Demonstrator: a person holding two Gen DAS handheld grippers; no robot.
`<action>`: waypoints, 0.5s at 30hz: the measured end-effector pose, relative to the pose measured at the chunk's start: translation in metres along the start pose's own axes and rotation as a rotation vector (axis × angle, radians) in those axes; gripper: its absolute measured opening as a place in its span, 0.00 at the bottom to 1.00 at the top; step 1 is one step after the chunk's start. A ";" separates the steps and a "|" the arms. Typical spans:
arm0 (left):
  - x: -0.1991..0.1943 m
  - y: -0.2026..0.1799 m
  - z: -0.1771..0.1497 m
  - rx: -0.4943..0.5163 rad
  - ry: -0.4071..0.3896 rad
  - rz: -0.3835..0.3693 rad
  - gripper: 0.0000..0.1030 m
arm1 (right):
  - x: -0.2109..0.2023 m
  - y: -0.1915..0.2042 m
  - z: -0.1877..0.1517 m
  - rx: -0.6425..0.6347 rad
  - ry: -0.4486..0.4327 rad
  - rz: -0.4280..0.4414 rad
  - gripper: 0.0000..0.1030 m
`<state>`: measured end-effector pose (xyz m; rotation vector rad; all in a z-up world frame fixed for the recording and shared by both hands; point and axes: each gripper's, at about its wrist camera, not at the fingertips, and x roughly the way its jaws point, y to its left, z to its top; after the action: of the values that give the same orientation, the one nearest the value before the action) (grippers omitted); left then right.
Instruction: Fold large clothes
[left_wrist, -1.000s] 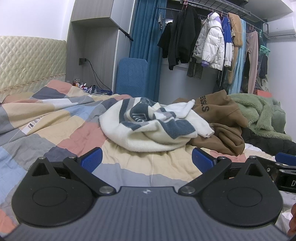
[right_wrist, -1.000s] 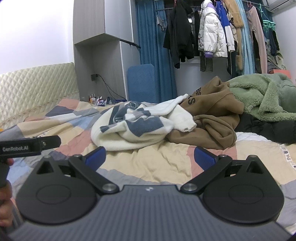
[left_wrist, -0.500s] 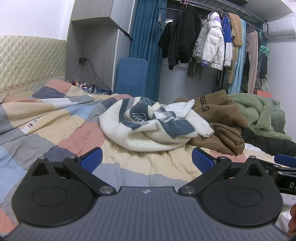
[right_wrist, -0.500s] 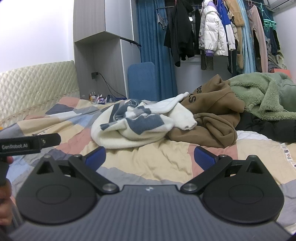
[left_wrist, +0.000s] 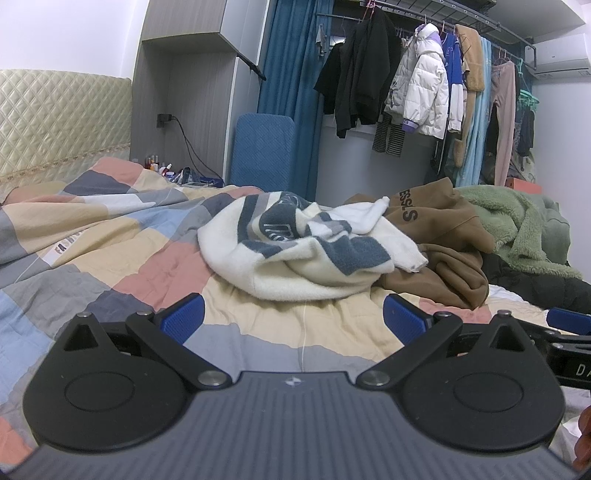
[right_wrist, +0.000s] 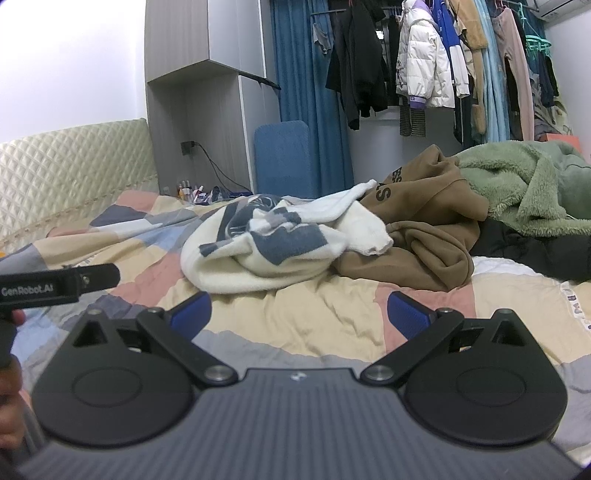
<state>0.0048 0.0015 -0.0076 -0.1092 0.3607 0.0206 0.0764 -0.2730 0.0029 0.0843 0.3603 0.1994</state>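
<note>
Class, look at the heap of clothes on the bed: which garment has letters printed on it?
The brown hoodie, crumpled between the white and blue sweater and the green fleece. Dark letters run across its upper fold; no letters can be made out on the others.

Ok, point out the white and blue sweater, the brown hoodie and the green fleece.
white and blue sweater (left_wrist: 295, 273), left wrist view, cream lower fold.
brown hoodie (right_wrist: 424, 206), right wrist view, upper body panel.
green fleece (right_wrist: 517, 177), right wrist view, fluffy top.
</note>
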 end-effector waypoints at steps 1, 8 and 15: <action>0.001 0.000 -0.001 0.000 0.000 0.000 1.00 | 0.000 0.000 0.000 0.000 0.000 0.001 1.00; 0.001 -0.003 -0.001 0.001 0.000 -0.001 1.00 | 0.002 -0.001 -0.002 0.008 0.006 0.005 1.00; 0.012 -0.009 -0.008 0.022 -0.008 -0.019 1.00 | 0.005 0.003 -0.002 -0.006 0.013 -0.029 1.00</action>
<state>0.0133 -0.0081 -0.0177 -0.0908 0.3520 -0.0019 0.0800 -0.2689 -0.0002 0.0717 0.3732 0.1726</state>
